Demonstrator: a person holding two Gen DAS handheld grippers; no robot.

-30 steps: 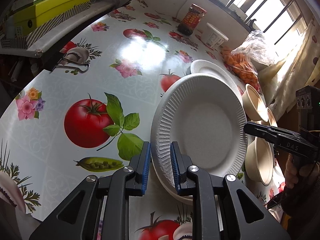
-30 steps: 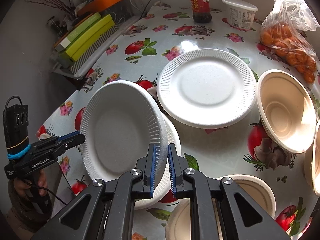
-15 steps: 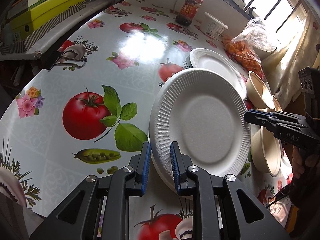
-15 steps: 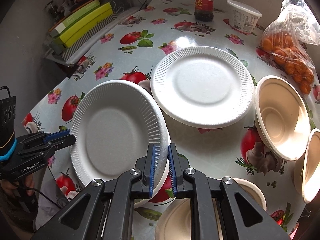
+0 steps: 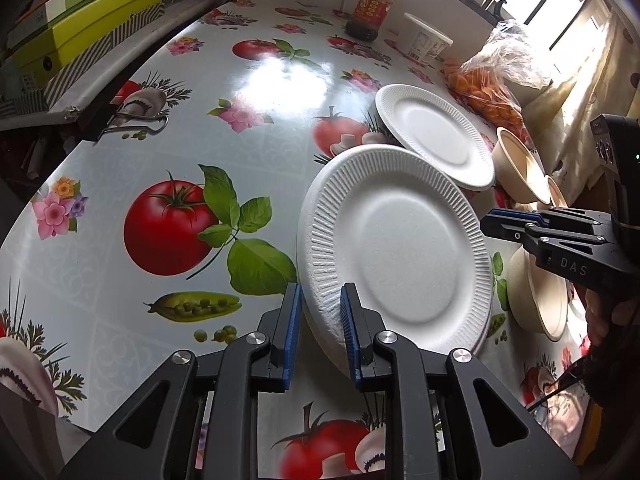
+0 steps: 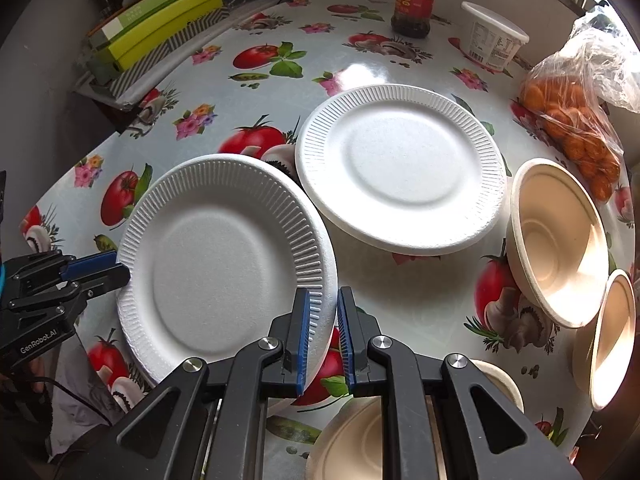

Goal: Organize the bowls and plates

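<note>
Left gripper [image 5: 320,328] pinching near-left rim of white plate [image 5: 396,248]; right gripper [image 6: 323,330] clamped on its opposite, right rim.

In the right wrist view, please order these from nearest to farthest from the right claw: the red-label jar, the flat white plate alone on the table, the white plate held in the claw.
From the right claw:
1. Held white plate, rim between the pads, lower left.
2. Flat white plate, middle of the table.
3. Red-label jar, at the far edge, top.
</note>
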